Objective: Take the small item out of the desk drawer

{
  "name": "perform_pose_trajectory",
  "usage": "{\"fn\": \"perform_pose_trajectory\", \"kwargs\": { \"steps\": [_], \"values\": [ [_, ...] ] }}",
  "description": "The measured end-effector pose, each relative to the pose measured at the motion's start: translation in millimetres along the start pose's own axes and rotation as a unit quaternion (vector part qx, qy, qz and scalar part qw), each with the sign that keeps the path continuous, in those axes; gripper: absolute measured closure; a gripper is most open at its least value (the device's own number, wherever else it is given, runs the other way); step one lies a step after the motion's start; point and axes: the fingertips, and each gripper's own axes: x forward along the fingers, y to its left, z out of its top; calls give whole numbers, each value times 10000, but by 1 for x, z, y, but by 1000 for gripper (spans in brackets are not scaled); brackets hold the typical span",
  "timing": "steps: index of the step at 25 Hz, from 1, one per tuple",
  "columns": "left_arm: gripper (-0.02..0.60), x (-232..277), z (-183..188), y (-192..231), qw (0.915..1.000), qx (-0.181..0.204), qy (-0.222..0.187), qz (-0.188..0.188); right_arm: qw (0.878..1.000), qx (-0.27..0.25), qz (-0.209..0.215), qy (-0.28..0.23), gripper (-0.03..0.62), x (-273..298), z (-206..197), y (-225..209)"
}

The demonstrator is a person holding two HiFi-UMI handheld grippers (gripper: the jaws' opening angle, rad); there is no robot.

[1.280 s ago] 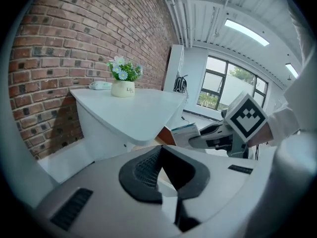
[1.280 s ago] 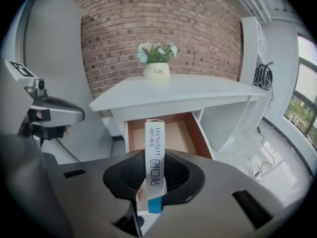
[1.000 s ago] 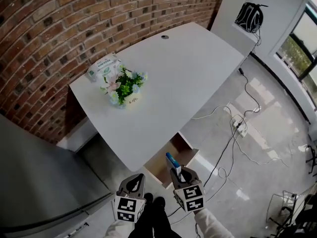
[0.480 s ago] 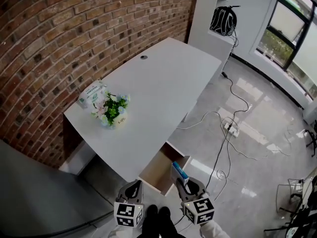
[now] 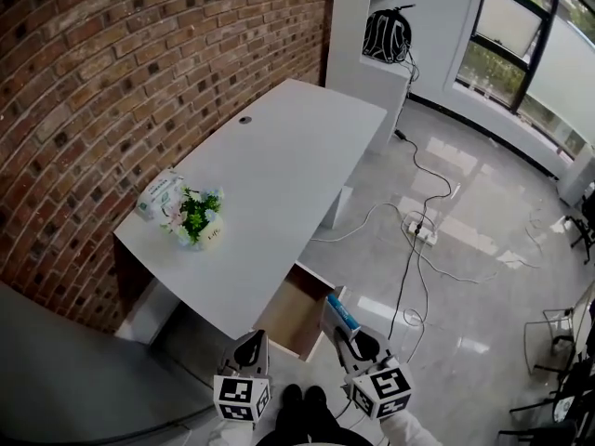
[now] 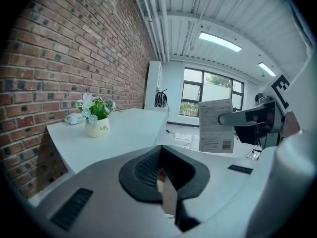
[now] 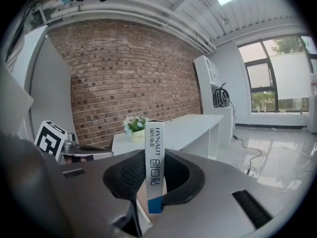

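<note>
The white desk [image 5: 279, 175] has its drawer [image 5: 296, 310] pulled open at the near side; its inside looks bare wood. My right gripper [image 5: 342, 334] hovers just right of the drawer, shut on a small white-and-blue box [image 5: 341, 313]. In the right gripper view the box [image 7: 154, 162] stands upright between the pads of the right gripper [image 7: 151, 185]. My left gripper [image 5: 249, 351] is below the drawer's near corner, its jaws together with nothing in them. The left gripper [image 6: 166, 185] view shows the held box [image 6: 215, 125] off to the right.
A flower pot [image 5: 193, 219] and a tissue pack [image 5: 156, 193] sit on the desk's left end by the brick wall [image 5: 112, 72]. Cables and a power strip [image 5: 420, 233] lie on the glossy floor to the right. A backpack [image 5: 386, 35] rests on a white cabinet at the back.
The head view has pulled back and turned right, so the desk sits farther left. The right gripper still holds the box and has drifted a little right of the drawer. The drawer stays open.
</note>
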Motion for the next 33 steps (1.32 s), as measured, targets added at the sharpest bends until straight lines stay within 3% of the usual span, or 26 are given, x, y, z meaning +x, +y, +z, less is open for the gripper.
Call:
{"fn": "perform_pose_trajectory", "kwargs": {
  "steps": [15, 33],
  "values": [
    [565, -13, 35, -28, 9988, 360, -304, -96, 9980, -15, -418, -477, 500, -55, 23, -25],
    [566, -12, 36, -38, 9986, 418, -304, -60, 9986, -106, -262, -446, 500, -56, 24, -24]
  ]
}}
